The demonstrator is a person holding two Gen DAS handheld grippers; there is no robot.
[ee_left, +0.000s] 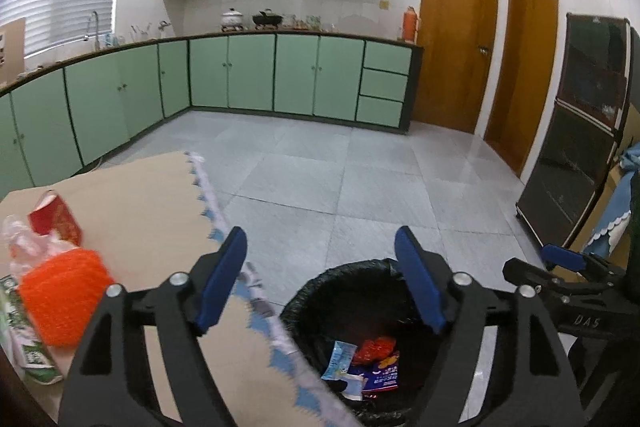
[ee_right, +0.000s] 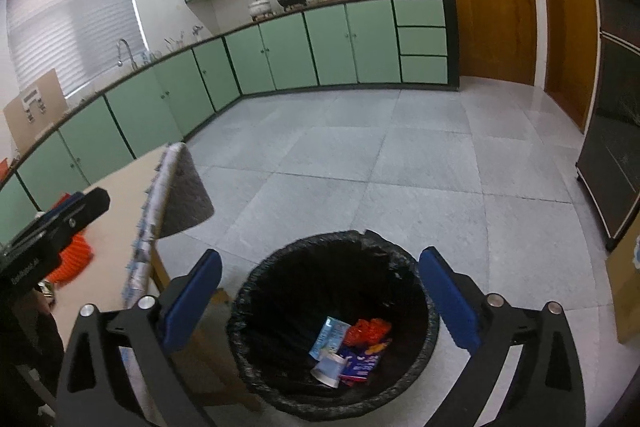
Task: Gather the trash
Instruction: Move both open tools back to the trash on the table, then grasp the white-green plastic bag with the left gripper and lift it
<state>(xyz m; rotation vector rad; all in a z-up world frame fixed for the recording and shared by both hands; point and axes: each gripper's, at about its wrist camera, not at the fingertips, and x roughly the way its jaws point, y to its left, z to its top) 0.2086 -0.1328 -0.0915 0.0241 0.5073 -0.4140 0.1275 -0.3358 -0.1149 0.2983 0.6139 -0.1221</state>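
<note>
A bin lined with a black bag [ee_left: 304,291] [ee_right: 256,275] stands on the floor beside the table. In it lie a blue-white wrapper [ee_right: 330,335], a red wrapper [ee_right: 368,331], a white cup [ee_right: 330,369] and a blue packet [ee_left: 382,373]. My left gripper [ee_left: 320,233] is open and empty, over the table edge and the bin's left rim. My right gripper [ee_right: 322,255] is open wide above the bin, nothing between its fingers. On the table [ee_left: 140,195] sit a red carton [ee_left: 56,217], an orange net scrubber [ee_left: 64,299], a clear plastic bag [ee_left: 24,243] and a green-white carton [ee_left: 32,355].
The table's cloth has a blue-trimmed edge [ee_left: 208,203] hanging next to the bin. Green cabinets [ee_left: 248,75] line the far walls. A dark glass-fronted cabinet [ee_left: 580,131] and wooden doors [ee_left: 452,39] stand to the right. Grey tiled floor [ee_right: 360,155] stretches beyond the bin.
</note>
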